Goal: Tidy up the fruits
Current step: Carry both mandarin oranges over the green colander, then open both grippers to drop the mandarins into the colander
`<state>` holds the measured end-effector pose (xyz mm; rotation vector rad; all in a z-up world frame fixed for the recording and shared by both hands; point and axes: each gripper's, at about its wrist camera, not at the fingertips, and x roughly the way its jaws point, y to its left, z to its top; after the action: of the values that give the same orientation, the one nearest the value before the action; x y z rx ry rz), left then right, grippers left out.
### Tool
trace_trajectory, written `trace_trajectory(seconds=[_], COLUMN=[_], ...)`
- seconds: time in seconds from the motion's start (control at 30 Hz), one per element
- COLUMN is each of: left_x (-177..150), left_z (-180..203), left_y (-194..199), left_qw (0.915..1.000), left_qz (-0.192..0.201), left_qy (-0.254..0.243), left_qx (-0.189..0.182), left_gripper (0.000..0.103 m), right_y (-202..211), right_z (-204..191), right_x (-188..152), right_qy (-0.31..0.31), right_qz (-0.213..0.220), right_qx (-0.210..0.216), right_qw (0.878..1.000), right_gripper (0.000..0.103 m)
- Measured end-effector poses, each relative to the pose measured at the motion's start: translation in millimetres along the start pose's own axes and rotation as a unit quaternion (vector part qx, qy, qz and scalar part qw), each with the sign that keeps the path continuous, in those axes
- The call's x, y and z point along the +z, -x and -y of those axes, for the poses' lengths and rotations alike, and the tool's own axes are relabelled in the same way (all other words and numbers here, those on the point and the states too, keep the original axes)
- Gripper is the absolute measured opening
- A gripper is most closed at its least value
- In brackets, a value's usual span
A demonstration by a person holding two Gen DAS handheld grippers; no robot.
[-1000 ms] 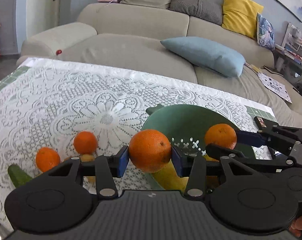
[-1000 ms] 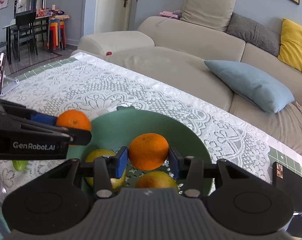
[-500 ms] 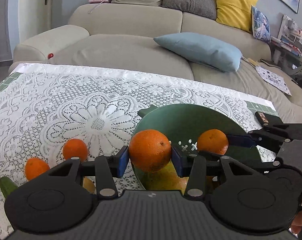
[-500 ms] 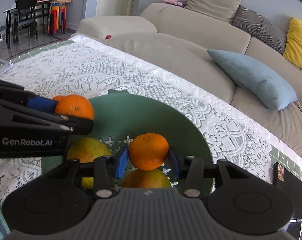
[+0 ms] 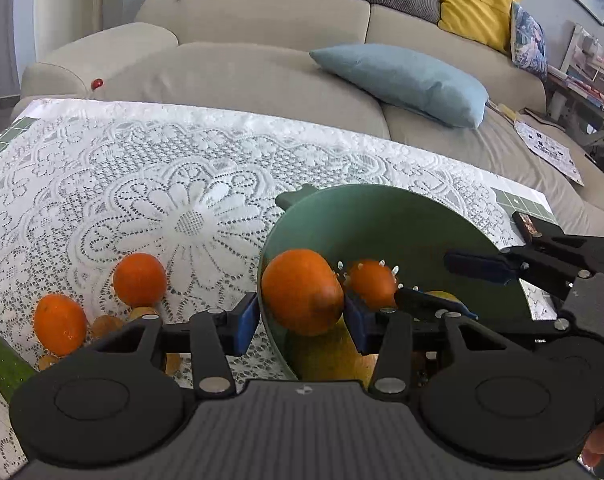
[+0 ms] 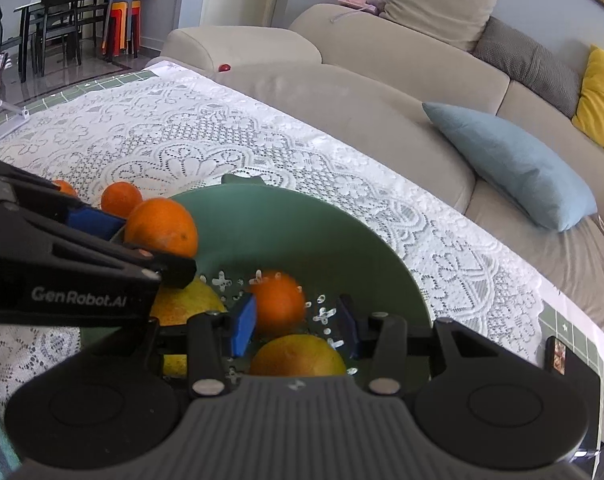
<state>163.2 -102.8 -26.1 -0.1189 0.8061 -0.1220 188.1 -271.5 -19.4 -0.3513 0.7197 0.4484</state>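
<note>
Left wrist view is showing the left gripper (image 5: pixel 299 324) hanging over the near left rim of a green colander bowl (image 5: pixel 382 190), with a large orange (image 5: pixel 302 292) sitting between its blue pads. The jaws have just been opening; a sliver of gap is showing at the left pad and the orange is looking smeared, so the pads are no longer pressing on it.

To the right, the right gripper (image 5: pixel 456 286) is reaching into the bowl from the table's right side. A smaller orange (image 5: pixel 372 284) is lying on the bowl's perforated bottom, just beyond its fingertips.

Right wrist view is confirming this: the right gripper (image 6: pixel 295 330) is standing at a middling width and gripping nothing, the smaller orange (image 6: pixel 277 300) sitting clear of the right pad. Two yellowish fruits (image 6: pixel 302 354) are resting in the bowl beside it.

On the lace tablecloth (image 5: pixel 141 180), toward the table's near left corner, two loose oranges (image 5: pixel 139 280) are lying close together, and a cucumber (image 5: pixel 3 364) is poking in at the near edge.
</note>
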Motion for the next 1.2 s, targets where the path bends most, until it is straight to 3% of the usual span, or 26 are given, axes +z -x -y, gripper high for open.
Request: trace_trajectory(seconds=[0.23, 0.4, 0.57, 1.2], left_x=[0.1, 1.8, 5.2, 9.7], left_z=[3.4, 4.6, 3.2, -54.3], left_y=[4.5, 11.6, 23.2, 84.0], left_qw=[0.9999, 0.9998, 0.9995, 0.9980], left_qz=[0.008, 0.015, 0.027, 0.046], left_qy=[-0.006, -0.008, -0.010, -0.021], left_qx=[0.007, 0.008, 0.010, 0.038], left_gripper=[0.062, 0.071, 0.072, 0.072], right_y=[5.0, 10.4, 21.1, 50.6], right_z=[-0.3, -3.2, -6.2, -40.3], right_x=[0.2, 0.8, 4.1, 28.3], right_qy=[0.002, 0.002, -0.001, -0.044], right_qz=[0.000, 0.007, 0.022, 0.066], right_qx=[-0.002, -0.007, -0.013, 0.060], right_qw=[1.000, 1.000, 1.000, 0.995], right_gripper=[0.044, 0.064, 0.076, 0.081])
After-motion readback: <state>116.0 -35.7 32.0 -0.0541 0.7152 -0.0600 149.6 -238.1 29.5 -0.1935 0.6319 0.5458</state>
